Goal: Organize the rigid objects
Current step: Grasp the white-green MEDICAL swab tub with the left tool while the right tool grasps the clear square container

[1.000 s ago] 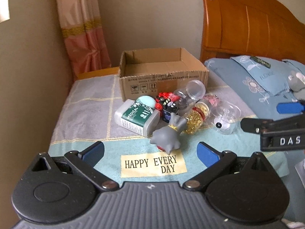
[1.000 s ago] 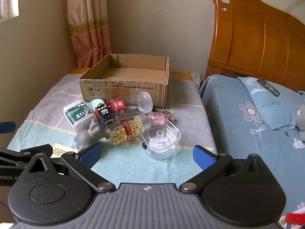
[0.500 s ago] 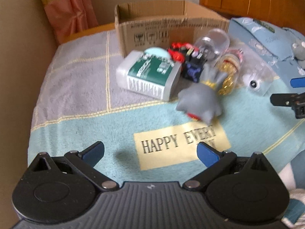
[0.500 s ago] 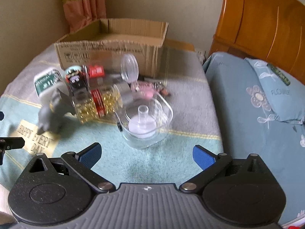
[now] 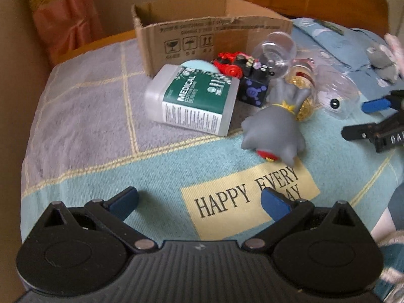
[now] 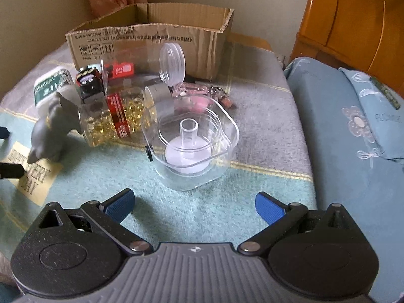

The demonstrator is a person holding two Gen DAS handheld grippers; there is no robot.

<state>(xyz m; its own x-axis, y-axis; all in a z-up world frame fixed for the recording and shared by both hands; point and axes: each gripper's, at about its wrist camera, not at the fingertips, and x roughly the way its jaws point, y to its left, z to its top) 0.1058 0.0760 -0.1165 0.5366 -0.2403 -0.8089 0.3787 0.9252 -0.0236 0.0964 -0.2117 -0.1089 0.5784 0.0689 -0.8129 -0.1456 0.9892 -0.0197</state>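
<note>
1. A striped grey and teal towel (image 5: 83,116) printed "HAPPY EVERY DAY" covers a small table beside a wooden bed headboard (image 6: 353,20) and a blue floral pillow (image 6: 373,116).
2. Left wrist view: the left gripper (image 5: 199,199) hangs over the towel's yellow patch, its 2 blue-padded fingers spread wide and holding nothing. Ahead lie a white and green "MEDICAL" plastic bottle (image 5: 194,101) on its side, just beside a grey rubber animal toy (image 5: 275,131), with a red toy car (image 5: 228,64) and a black cube (image 5: 253,91) behind. An open brown cardboard box (image 5: 202,35) stands farther back.
3. Right wrist view: the right gripper (image 6: 194,204) is also wide apart and empty, just short of a clear square plastic container (image 6: 194,141). A clear jar of golden capsules (image 6: 113,116) lies touching the container's left side, its flip lid (image 6: 173,63) open.
</note>
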